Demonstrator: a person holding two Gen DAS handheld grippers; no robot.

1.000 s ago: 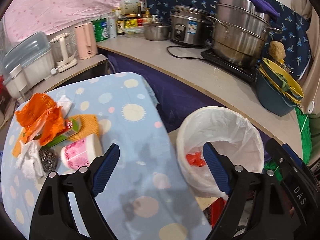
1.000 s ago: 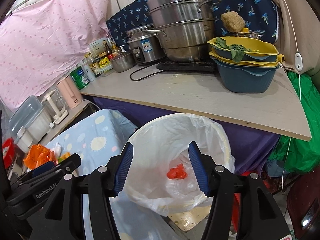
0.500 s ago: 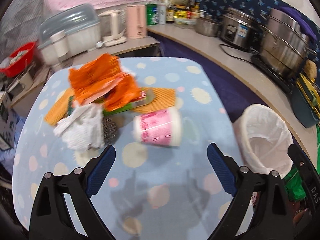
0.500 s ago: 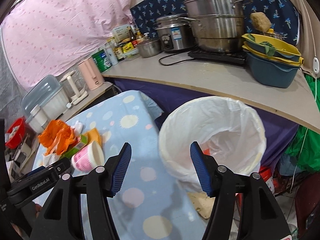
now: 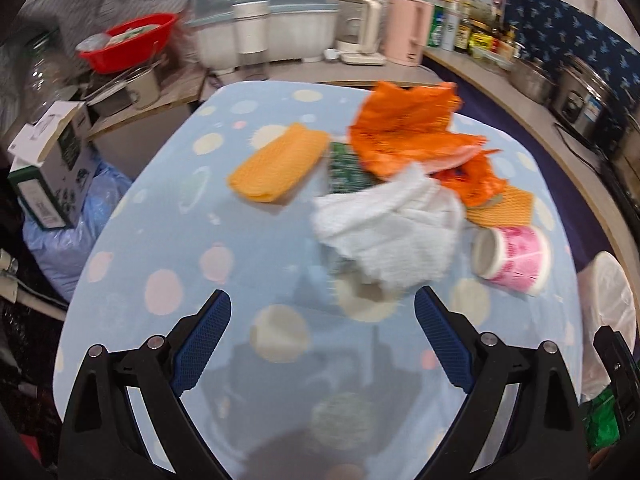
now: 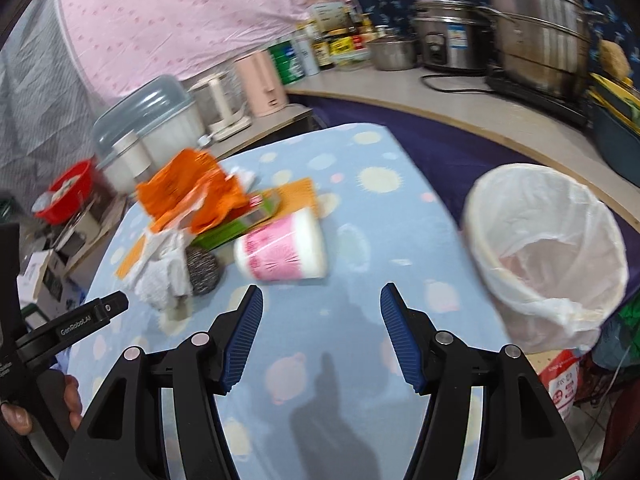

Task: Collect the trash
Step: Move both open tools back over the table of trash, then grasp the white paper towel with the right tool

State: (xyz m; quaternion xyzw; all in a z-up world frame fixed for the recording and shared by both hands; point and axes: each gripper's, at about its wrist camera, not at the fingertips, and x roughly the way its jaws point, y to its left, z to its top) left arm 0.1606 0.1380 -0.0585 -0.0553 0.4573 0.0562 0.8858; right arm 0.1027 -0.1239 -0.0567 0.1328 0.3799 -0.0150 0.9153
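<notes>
Both empty: left hand-held gripper (image 5: 322,340) spread wide, right hand-held gripper (image 6: 321,334) half-spread. Trash pile (image 5: 404,184) sits uncollected on the table (image 5: 200,240) at twelve o'clock; bin (image 6: 548,256) waits at two.

The left gripper (image 5: 322,334) pointed steeply down and forward, its two black arms ending in blue ribbed pads (image 5: 202,342). Its jaws stood wide apart with nothing between them. The right gripper (image 6: 321,334) also tilted downward, at a shallower angle, and its jaws were parted less widely, likewise with nothing caught between the blue pads (image 6: 400,344). In the right wrist view the left gripper's black body reached in from the left edge, and a hand (image 6: 38,410) wrapped its handle at the lower left corner, fingers curled around it.
</notes>
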